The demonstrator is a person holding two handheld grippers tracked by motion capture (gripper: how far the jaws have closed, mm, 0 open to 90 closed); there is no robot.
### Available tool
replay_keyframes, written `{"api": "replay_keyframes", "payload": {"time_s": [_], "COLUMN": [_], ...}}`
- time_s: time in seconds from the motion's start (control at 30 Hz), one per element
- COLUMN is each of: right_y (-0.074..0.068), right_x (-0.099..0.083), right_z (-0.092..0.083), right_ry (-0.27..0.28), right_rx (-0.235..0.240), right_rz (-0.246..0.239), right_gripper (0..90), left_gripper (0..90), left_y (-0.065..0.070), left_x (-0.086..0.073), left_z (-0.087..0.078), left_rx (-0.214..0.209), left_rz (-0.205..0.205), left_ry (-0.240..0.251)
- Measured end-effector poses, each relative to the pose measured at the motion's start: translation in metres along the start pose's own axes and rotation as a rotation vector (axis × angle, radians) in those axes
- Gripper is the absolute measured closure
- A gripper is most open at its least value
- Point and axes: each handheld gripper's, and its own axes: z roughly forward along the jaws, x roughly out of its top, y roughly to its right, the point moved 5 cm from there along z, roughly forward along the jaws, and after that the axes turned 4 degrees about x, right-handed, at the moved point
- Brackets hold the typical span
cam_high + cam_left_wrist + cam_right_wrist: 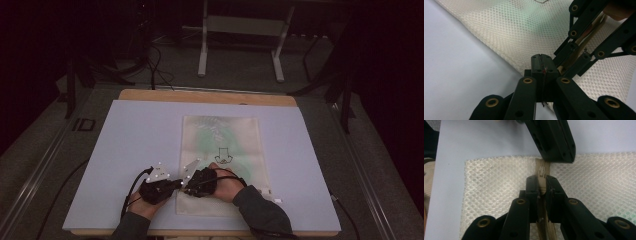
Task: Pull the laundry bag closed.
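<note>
A flat mesh pouch [222, 160] lay on the tabletop [130, 150], just right of centre and reaching to the near edge, with a faint green tint and a small dark printed figure showing through its middle. The fabric was an off-white honeycomb mesh [506, 32], thin and limp by its look; it was judged light, soft and liable to wrinkle or drag across the smooth pale-lilac surface if pulled at one point only. A tan zipper tape [543, 170] ran along the pouch's near-left portion, with a small metal slider [541, 171] seated on it. In the right gripper view, the right tongs [541, 188] were closed about the zipper tape just behind the slider, the tape passing between the jaws. The left tongs [541, 66] stood with jaws pressed together at the pouch's left margin; a thin sliver showed in the seam, but whether it was mesh or tape could not be determined. In the high view both tongs met tip to tip near the pouch's near-left corner. The woven tape was judged the soundest hold, being stiffer than the mesh; the slider is small and probably slippery, needing a firm pinch while the other tongs brace the tape.
</note>
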Motion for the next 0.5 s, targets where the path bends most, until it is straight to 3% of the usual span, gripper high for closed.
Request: {"api": "replay_keyframes", "payload": {"time_s": [0.17,0.23,0.5], "right_y": [0.0001,-0.0004,-0.0001], "right_x": [-0.0001,0.0002,-0.0035], "right_z": [0.0002,0.0000,-0.0044], "right_ry": [0.007,-0.004,-0.038], "right_rx": [-0.002,-0.003,-0.002], "right_rz": [0.003,0.000,-0.004], "right_gripper": [82.0,82.0,82.2], "left_gripper": [89.4,89.7,89.8], "left_y": [-0.0010,0.0007,0.0013], "left_x": [-0.0036,-0.0037,-0.0037], "left_z": [0.0063,0.0075,0.0080], "left_rx": [0.010,0.031,0.037], "left_rz": [-0.008,0.016,0.028], "left_ry": [-0.031,-0.046,-0.048]}}
